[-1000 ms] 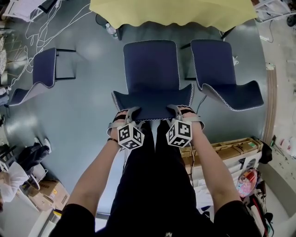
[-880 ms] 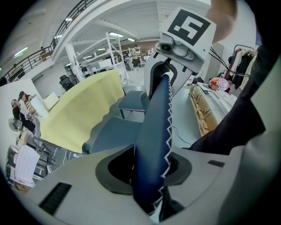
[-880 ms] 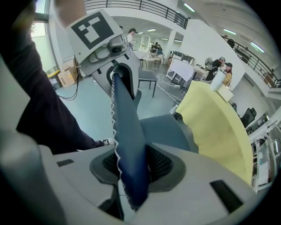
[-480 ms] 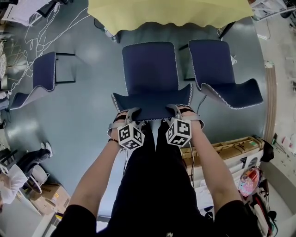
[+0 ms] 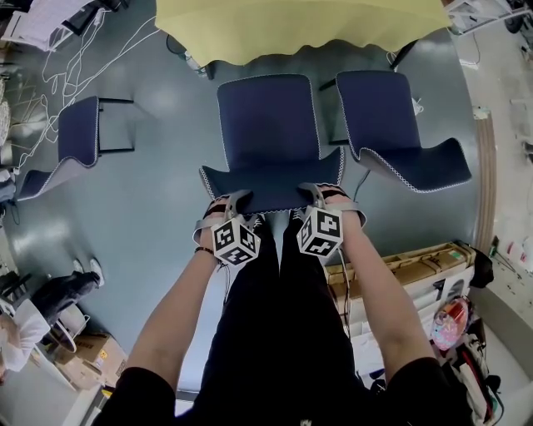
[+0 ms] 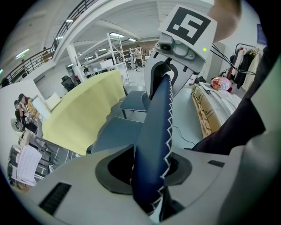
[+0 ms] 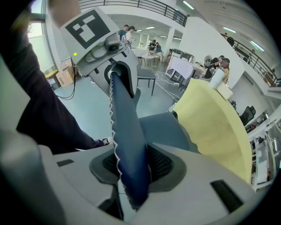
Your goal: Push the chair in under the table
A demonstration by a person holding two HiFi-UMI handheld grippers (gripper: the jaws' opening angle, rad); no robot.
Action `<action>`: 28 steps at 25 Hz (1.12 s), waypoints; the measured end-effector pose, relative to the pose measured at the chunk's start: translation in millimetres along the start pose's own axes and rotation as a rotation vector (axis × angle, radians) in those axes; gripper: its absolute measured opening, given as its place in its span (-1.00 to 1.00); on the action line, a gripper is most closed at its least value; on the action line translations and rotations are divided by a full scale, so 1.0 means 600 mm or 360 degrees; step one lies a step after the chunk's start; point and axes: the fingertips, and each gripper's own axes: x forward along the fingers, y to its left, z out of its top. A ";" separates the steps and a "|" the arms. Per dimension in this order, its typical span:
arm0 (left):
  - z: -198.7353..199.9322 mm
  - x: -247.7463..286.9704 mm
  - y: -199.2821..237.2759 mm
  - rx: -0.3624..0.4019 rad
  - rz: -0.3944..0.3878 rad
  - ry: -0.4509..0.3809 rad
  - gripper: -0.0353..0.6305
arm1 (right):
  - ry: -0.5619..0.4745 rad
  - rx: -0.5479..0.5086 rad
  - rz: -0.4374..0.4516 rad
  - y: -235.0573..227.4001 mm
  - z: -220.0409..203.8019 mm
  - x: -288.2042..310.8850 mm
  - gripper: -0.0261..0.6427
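Hardly anything has moved in the past second: left gripper (image 5: pixel 236 202) and right gripper (image 5: pixel 313 195) stay clamped on the blue chair's (image 5: pixel 271 125) backrest (image 5: pixel 271 190), seat just short of the yellow tabletop (image 5: pixel 300 25) at 12 o'clock, so the push looks barely begun.

Seen from the head view, the yellow table (image 5: pixel 300 25) dips a little lower into frame than a second ago, and the strip of floor between its hem and the blue chair (image 5: pixel 268 125) looks slimmer. At lower left, a bystander's white shoe (image 5: pixel 96 270) slides down and rightward.
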 end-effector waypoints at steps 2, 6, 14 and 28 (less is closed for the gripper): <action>-0.001 0.003 0.015 0.0001 0.0009 0.0000 -0.49 | 0.0003 -0.0002 -0.0006 -0.013 0.006 0.006 -0.54; 0.004 0.010 0.041 0.0003 0.0011 0.0001 -0.49 | 0.0003 -0.0005 -0.0012 -0.040 0.014 0.011 -0.54; 0.011 0.019 0.079 0.0016 0.0007 -0.0002 -0.49 | 0.0000 0.0012 -0.0029 -0.078 0.025 0.019 -0.53; 0.032 0.042 0.155 0.0035 0.0015 -0.0016 -0.49 | 0.0042 0.0037 -0.0084 -0.161 0.038 0.032 -0.53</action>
